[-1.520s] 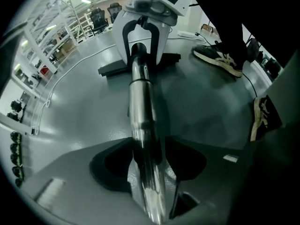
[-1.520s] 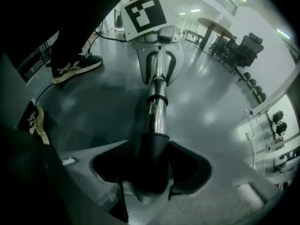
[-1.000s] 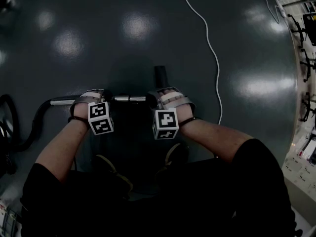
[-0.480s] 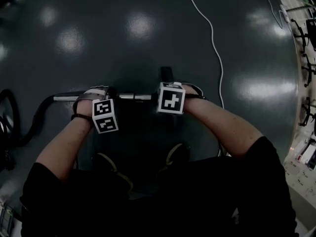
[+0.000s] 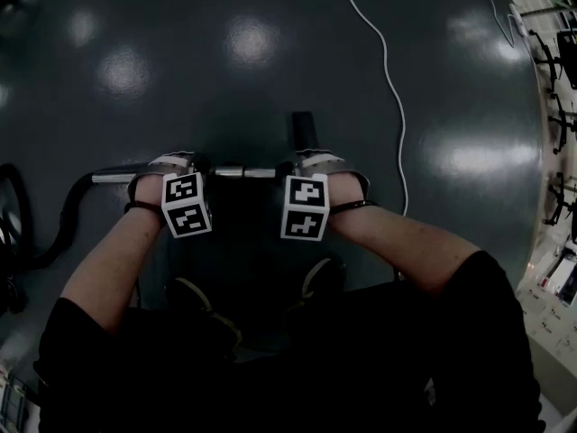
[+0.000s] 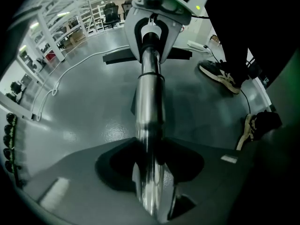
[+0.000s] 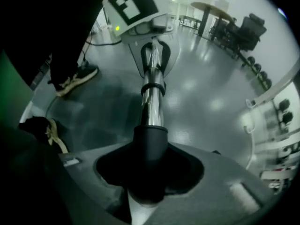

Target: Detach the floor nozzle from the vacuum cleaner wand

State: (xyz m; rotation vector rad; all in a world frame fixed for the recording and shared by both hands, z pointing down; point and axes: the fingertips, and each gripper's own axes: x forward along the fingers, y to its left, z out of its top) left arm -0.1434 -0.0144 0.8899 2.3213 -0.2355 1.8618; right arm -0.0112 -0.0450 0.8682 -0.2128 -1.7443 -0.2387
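The chrome vacuum wand [image 5: 239,172] lies level above the dark floor, running left to right. My left gripper [image 5: 180,165] is shut on the chrome tube [image 6: 149,125], which runs straight out of its jaws [image 6: 150,191]. To its right, my right gripper [image 5: 311,162] has the nozzle's black neck [image 7: 150,146] between its jaws [image 7: 147,186]. They have just been closing on it and now grip it. The black floor nozzle [image 5: 303,129] pokes out beyond the right gripper. Its flat head [image 6: 117,57] shows behind the right gripper [image 6: 152,29] in the left gripper view.
A black hose [image 5: 54,233] curves off the wand's left end. A white cable [image 5: 388,79] snakes across the floor to the right. The person's shoes [image 5: 320,282] stand just below the wand. Racks and gear [image 5: 559,61] line the right edge.
The right hand tipped forward over the wand, its marker cube swinging up, then rocked partly back. The left hand and the wand stayed put.
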